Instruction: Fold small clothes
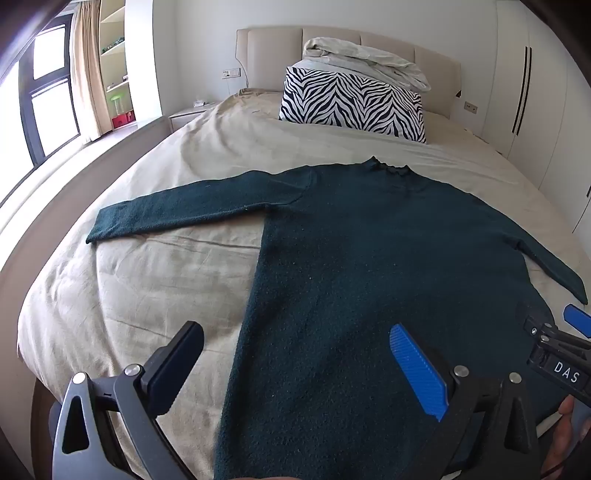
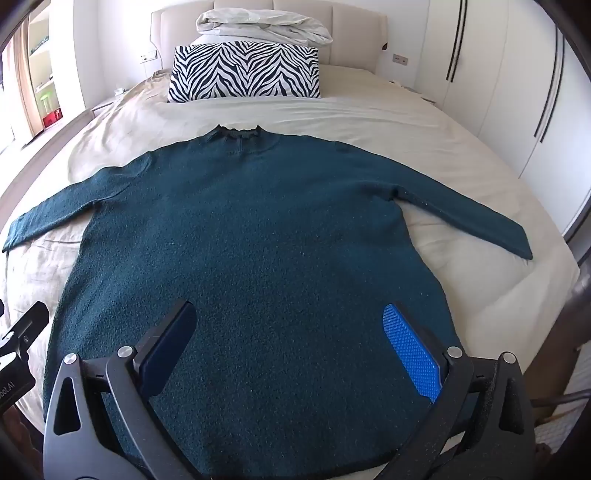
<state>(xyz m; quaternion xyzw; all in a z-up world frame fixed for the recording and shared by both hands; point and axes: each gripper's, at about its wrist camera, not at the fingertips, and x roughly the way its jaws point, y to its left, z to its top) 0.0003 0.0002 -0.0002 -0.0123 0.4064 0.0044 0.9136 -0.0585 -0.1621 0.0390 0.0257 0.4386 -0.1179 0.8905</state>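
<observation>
Dark teal sweater (image 2: 255, 236) lies flat on the bed (image 2: 369, 114), front or back side up, cannot tell which. Collar (image 2: 238, 132) points toward the zebra pillow (image 2: 243, 72), hem (image 2: 258, 469) at the near bed edge. Both sleeves spread outward and slightly down from the sweater body: left sleeve (image 1: 184, 210) stretched over the beige sheet, right sleeve (image 2: 465, 218) angled toward the wardrobe side. Fabric looks smooth, no folds in the sweater.

Left gripper (image 1: 295, 369) hangs above the sweater's lower left part, jaws wide apart, nothing between them. One finger is over the sheet just beside the sweater's left edge, the blue pad (image 1: 419, 373) over the sweater body. Whether the tips touch cloth, cannot tell.

Right gripper (image 2: 291, 343) is above the sweater's lower middle to right, jaws wide apart, empty. Both fingers over the sweater; contact cannot be told. In the left view part of it shows near the sweater's lower right corner, below the right cuff.

Beyond the sweater collar: zebra pillow upright against the padded headboard (image 2: 354, 22), crumpled grey duvet (image 2: 266, 22) piled on top of the pillow. White wardrobe (image 2: 491, 74) stands right of the sweater; window (image 1: 40, 92) with curtain (image 1: 86, 66) and shelves (image 1: 114, 48) to the sweater's left.
</observation>
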